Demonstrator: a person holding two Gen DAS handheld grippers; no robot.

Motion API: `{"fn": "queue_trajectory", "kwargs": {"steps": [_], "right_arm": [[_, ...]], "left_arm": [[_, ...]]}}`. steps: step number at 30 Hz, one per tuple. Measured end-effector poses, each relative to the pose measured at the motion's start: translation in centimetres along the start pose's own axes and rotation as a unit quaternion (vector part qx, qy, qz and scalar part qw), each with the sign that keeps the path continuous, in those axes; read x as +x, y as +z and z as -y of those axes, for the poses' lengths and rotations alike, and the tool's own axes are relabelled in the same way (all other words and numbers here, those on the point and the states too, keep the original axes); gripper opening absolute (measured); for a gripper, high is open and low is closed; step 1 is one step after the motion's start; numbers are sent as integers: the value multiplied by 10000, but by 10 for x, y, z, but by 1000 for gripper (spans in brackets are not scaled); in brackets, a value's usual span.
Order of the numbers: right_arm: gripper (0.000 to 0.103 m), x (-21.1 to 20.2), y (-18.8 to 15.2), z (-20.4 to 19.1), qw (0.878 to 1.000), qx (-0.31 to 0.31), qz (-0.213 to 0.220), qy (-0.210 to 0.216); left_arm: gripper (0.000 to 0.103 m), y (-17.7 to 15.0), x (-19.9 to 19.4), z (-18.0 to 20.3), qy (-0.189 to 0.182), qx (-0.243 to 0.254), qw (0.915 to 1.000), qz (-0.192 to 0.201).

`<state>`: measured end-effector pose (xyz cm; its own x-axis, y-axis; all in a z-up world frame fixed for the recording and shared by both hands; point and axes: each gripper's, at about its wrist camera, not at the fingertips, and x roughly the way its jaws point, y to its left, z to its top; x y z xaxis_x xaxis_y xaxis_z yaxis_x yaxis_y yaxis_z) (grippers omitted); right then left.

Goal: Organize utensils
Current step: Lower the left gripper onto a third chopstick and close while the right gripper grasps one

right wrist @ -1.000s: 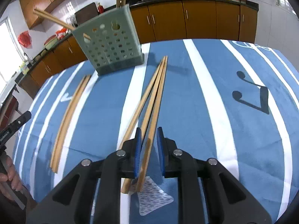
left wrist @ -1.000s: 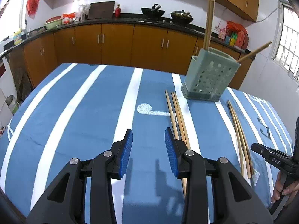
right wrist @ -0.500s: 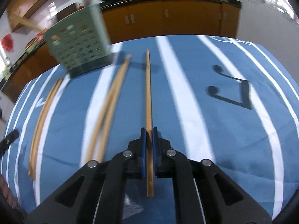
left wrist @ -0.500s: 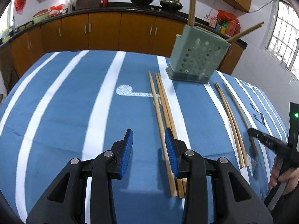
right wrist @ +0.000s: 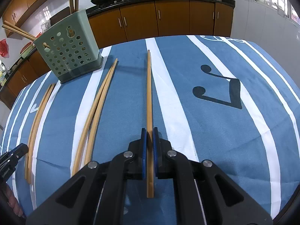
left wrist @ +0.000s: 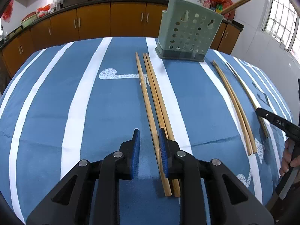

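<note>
Three wooden chopsticks lie side by side on the blue striped tablecloth (left wrist: 56, 97). My left gripper (left wrist: 149, 133) straddles the leftmost chopstick (left wrist: 147, 101); its jaws are closing, and the stick lies against the right pad only. The other two chopsticks (left wrist: 159, 97) run just outside that pad. My right gripper (right wrist: 149, 133) is shut on a single chopstick (right wrist: 149, 90) that points forward over the cloth. A pair of chopsticks (right wrist: 97, 108) lies to its left. The green perforated holder (left wrist: 187, 35) stands at the back of the table with several chopsticks upright in it.
In the left wrist view the right gripper (left wrist: 275, 121) and a hand (left wrist: 286, 161) show at the right edge. The table edge drops off behind the holder (right wrist: 68, 52). Brown kitchen cabinets (left wrist: 93, 20) line the far wall.
My left gripper came forward and down over the three chopsticks, and its jaws narrowed around one. My right gripper shut on one chopstick and swung it away from the pair.
</note>
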<state>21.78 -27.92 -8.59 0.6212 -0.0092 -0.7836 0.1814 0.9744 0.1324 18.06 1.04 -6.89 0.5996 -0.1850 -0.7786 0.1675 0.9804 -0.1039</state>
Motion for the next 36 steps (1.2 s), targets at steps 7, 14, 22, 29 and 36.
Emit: {"fn": "queue_trajectory", "kwargs": {"steps": [7,14,22,29,36], "right_arm": [[9,-1,-1,-1,10000,-44,7,1],[8,0,-1,-7,9997,-231,23,-32],[8,6,5,-16,9989,-466,63,-41],[8,8,6,-17,9983,-553,141,-97],[8,8,7,-16,9985,-530,137,-72]], "left_arm": [[15,1,3,6,230,199,9995,11],[7,11,9,-7,509,32,9987,-7],[7,30,18,-46,598,-427,9973,45],[8,26,17,-47,534,-473,9973,164],[8,27,17,-48,483,-522,9973,160]]}}
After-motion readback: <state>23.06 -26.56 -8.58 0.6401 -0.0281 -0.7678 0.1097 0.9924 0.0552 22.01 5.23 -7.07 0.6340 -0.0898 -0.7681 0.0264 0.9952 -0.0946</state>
